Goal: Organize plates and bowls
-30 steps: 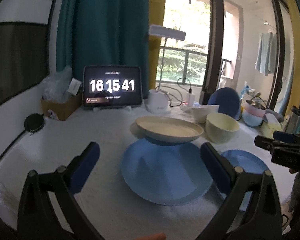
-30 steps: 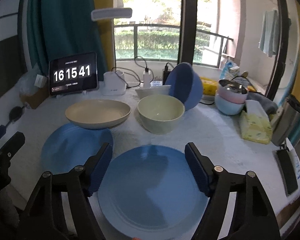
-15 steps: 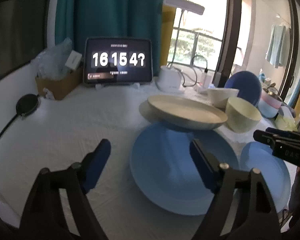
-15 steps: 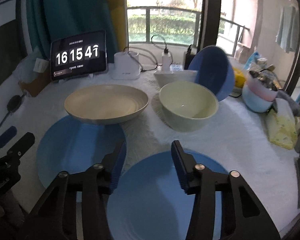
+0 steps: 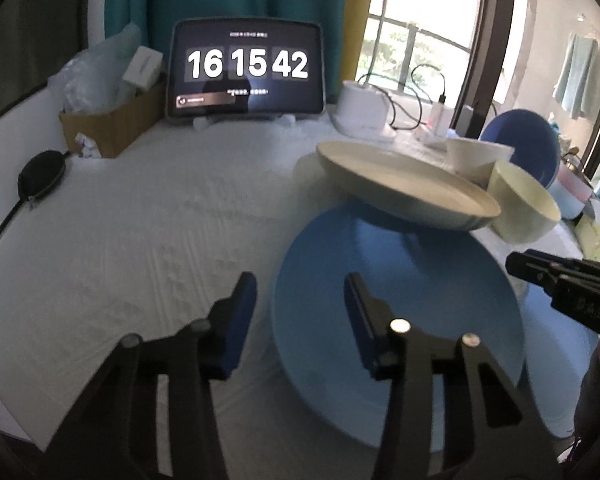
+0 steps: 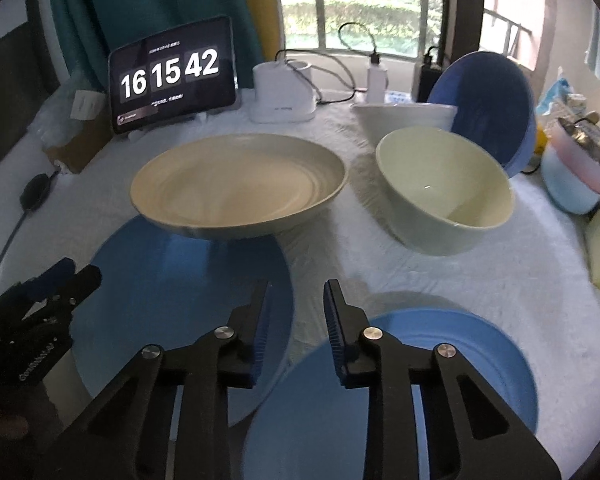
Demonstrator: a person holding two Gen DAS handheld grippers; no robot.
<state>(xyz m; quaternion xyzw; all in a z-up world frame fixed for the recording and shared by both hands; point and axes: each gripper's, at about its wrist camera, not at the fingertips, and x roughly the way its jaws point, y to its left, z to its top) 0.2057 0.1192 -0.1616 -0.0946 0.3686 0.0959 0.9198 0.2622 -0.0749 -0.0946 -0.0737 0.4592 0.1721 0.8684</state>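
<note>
Both grippers have just been closing, nothing gripped yet: left gripper [image 5: 300, 312] straddles the big blue plate [image 5: 400, 300] rim, right gripper [image 6: 294, 320] sits over the smaller blue plate [image 6: 420, 360] edge (half-closed). Risk: the beige dish [image 6: 240, 184] overlapping the big plate's far rim could slide off once it's lifted.

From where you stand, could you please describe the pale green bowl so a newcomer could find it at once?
Start at the tablet clock at the back of the white-clothed table. Right of the wide shallow beige dish stands the deep pale green bowl, upright, unlike the tilted blue bowl behind.
</note>
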